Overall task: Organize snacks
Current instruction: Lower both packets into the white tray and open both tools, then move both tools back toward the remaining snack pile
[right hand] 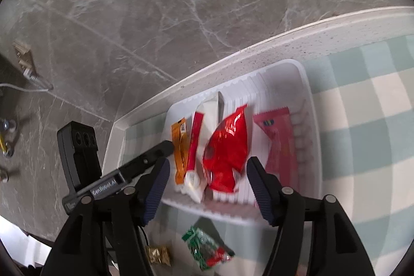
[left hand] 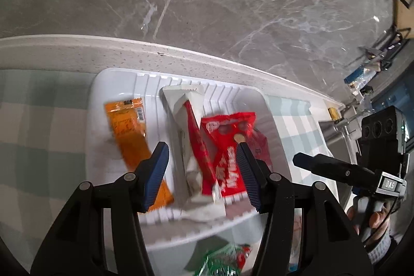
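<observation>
Green crinkly foil snack packet (right hand: 207, 248), lying near the white ribbed plastic bin (right hand: 309, 105): probably light, slippery; pinch its sealed edge; left gripper (left hand: 200, 172) and right gripper (right hand: 207, 186) gape wide, empty.

A white slotted tray (right hand: 308, 105) sits on a checked cloth (right hand: 367, 105), packed with an orange packet (right hand: 179, 151), a red-and-white packet (right hand: 198, 146), a red pouch (right hand: 227, 146) and a pink packet (right hand: 278, 139). Bare cloth lies open beyond the tray's right side. A green packet (right hand: 207, 248) and a gold sweet (right hand: 157, 254) lie on the cloth near the tray's front edge.
</observation>
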Demonstrator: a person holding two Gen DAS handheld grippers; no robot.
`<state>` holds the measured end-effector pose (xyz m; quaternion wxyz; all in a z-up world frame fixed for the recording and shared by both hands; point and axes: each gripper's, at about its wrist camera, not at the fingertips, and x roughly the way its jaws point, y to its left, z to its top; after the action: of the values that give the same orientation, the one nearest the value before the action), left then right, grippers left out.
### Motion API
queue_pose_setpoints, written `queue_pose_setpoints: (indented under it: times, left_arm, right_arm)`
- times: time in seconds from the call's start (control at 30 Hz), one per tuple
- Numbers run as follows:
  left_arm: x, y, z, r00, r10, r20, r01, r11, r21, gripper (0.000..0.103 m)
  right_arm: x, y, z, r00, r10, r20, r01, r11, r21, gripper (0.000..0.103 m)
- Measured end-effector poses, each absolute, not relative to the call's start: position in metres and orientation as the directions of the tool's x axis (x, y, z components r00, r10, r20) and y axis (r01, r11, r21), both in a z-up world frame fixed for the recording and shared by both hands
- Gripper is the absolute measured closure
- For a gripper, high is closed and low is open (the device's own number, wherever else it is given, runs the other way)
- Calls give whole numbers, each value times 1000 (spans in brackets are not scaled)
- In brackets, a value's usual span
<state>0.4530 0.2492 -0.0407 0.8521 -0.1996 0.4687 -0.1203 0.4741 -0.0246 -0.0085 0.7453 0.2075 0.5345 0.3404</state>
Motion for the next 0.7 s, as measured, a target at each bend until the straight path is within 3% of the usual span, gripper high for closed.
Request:
queue_pose_setpoints:
  times: [0.37,0.7]
  left_arm:
    - [347,249,-20,523,-383,-762,63,909,-413,49]
    - [261,209,-37,410,-419,-810,154,907,-391,49]
  right_arm:
    - [395,-68,8,212,716,-665,-301,695,653,36]
    - [311,-113,11,258,630,-733,-300,773,559,31]
